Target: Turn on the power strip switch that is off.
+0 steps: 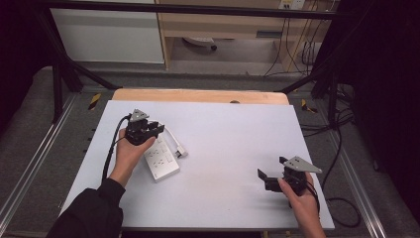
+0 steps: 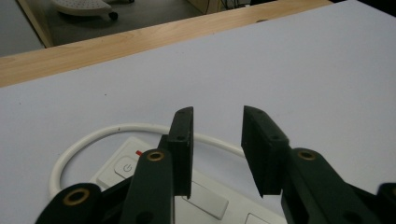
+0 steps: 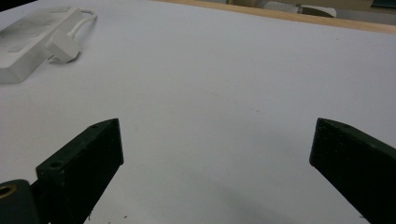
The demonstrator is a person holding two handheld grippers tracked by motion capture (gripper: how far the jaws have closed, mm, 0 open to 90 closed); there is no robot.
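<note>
At the near edge of the table (image 1: 223, 208), the person's right hand (image 1: 303, 206) comes up from the bottom right of the high view, wrist straight, fingers wrapped round the body of the right gripper (image 1: 271, 171). That gripper lies low over the white surface and points toward the table's left side. Its jaws stand wide apart with nothing between them; in the right gripper view they frame only bare tabletop.

Farther in and on the left side, a dark sleeve (image 1: 91, 213) leads up to the left hand (image 1: 128, 153), which reaches forward and slightly inward with the forearm angled toward the middle of the table. It holds the left gripper (image 1: 148, 130), tilted forward and downward over the far end of a white power strip (image 1: 161, 159).

In the left gripper view the jaws are parted by a moderate gap and press on nothing; below and between them lie the strip's top face and a flat white plug (image 2: 205, 199). The strip's power button (image 2: 127, 166) sits just left of the left jaw, beside a small red mark.

The power strip lies flat on the left half of the table, set diagonally. Its white cable (image 2: 93, 137) loops out past the jaws across the tabletop.

Beyond the white surface runs a wooden strip (image 1: 198, 95) along the far edge.
</note>
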